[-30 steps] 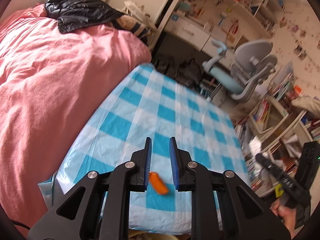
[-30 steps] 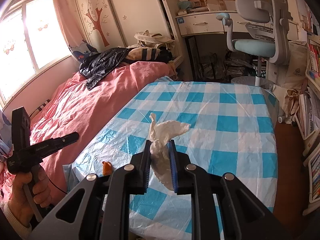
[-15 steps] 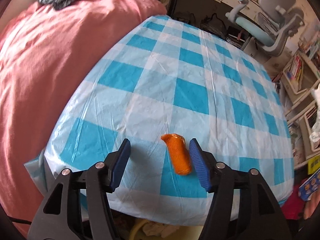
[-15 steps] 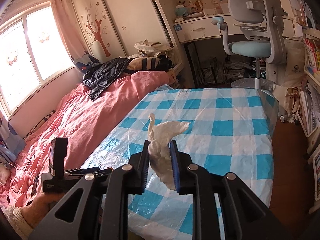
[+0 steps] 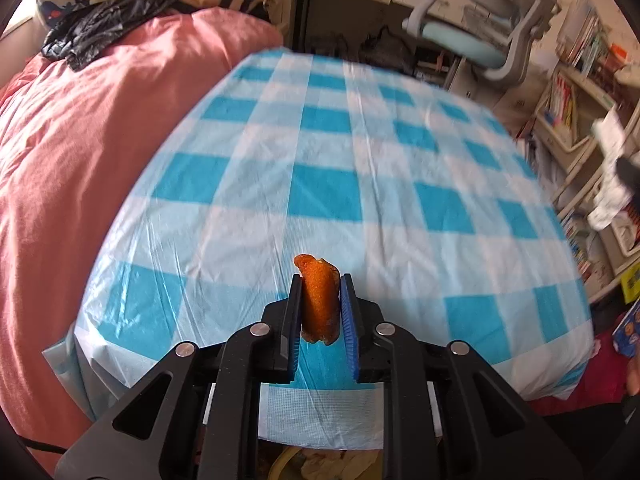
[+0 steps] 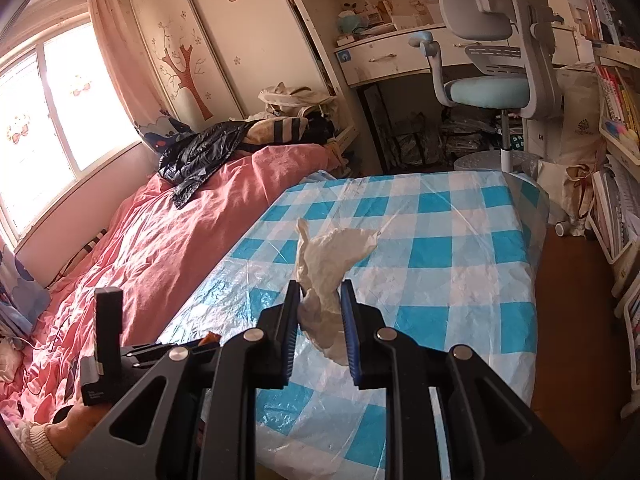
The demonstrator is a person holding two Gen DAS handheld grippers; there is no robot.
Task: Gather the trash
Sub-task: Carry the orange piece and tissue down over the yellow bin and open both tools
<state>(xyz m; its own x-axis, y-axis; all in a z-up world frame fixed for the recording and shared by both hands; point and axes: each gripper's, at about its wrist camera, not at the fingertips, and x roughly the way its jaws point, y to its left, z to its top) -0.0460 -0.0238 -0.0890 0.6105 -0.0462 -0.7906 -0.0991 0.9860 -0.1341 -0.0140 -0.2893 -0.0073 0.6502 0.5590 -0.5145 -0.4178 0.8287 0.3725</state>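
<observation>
My left gripper (image 5: 320,284) is shut on an orange peel (image 5: 318,300) and holds it upright just above the near edge of the blue-and-white checked tablecloth (image 5: 340,168). My right gripper (image 6: 320,292) is shut on a crumpled white tissue (image 6: 328,268) above the same tablecloth (image 6: 440,248). The tissue also shows at the right edge of the left wrist view (image 5: 608,176). The left gripper's body shows low on the left in the right wrist view (image 6: 116,352), with a tip of the peel (image 6: 210,337).
A pink bedcover (image 5: 80,140) lies left of the table with a black jacket (image 5: 100,28) on it. A grey desk chair (image 6: 500,60) and a desk stand beyond the table. Bookshelves (image 6: 616,168) line the right side. Something yellowish (image 5: 320,464) sits below the table's near edge.
My left gripper has closed on the orange peel and lifted it off the cloth. My right gripper still holds the tissue and has barely moved.
</observation>
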